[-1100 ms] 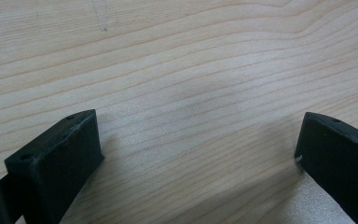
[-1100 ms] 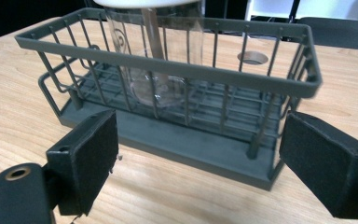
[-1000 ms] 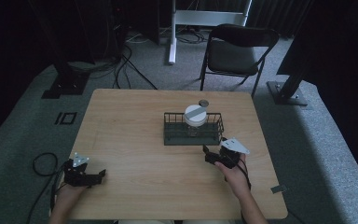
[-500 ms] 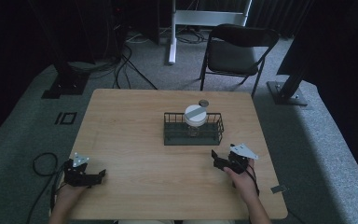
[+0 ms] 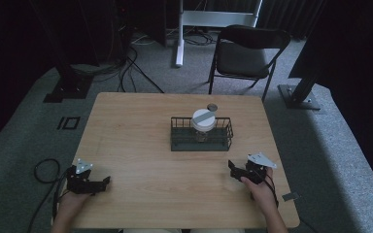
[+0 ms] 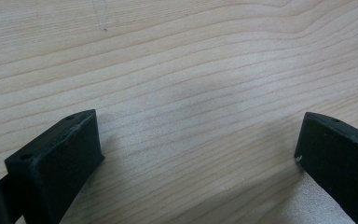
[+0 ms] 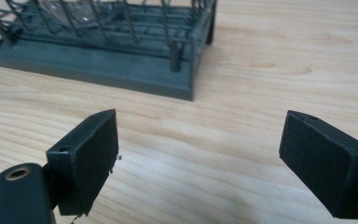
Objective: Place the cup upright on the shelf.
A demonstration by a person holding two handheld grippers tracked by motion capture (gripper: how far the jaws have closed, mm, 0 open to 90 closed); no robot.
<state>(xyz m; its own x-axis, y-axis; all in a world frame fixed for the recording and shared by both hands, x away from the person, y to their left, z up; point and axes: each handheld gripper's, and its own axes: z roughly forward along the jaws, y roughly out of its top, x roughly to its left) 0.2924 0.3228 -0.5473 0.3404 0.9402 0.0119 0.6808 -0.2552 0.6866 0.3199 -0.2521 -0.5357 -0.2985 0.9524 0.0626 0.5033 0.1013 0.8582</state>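
Jar [image 5: 204,123] sits in wire basket [image 5: 201,141], tabletop [image 5: 136,126] centre. My right gripper [image 5: 236,171], jaws apart and empty, is nearer; basket lies at its 11 o'clock. Left gripper [image 5: 98,184] likewise gapes.

You have nothing to read here: no word, brand, number or sign stands legibly on anything in front of you. The white lid of the jar [image 5: 203,119] in the wire basket [image 5: 201,143] carries a plain grey stripe with no lettering you could make out from the high view. The grey three-cornered plates on your grippers show small dots, not characters. The wooden table [image 5: 141,145] bears grain and nothing printed, and the black jaws in both gripper views are unmarked apart from small holes
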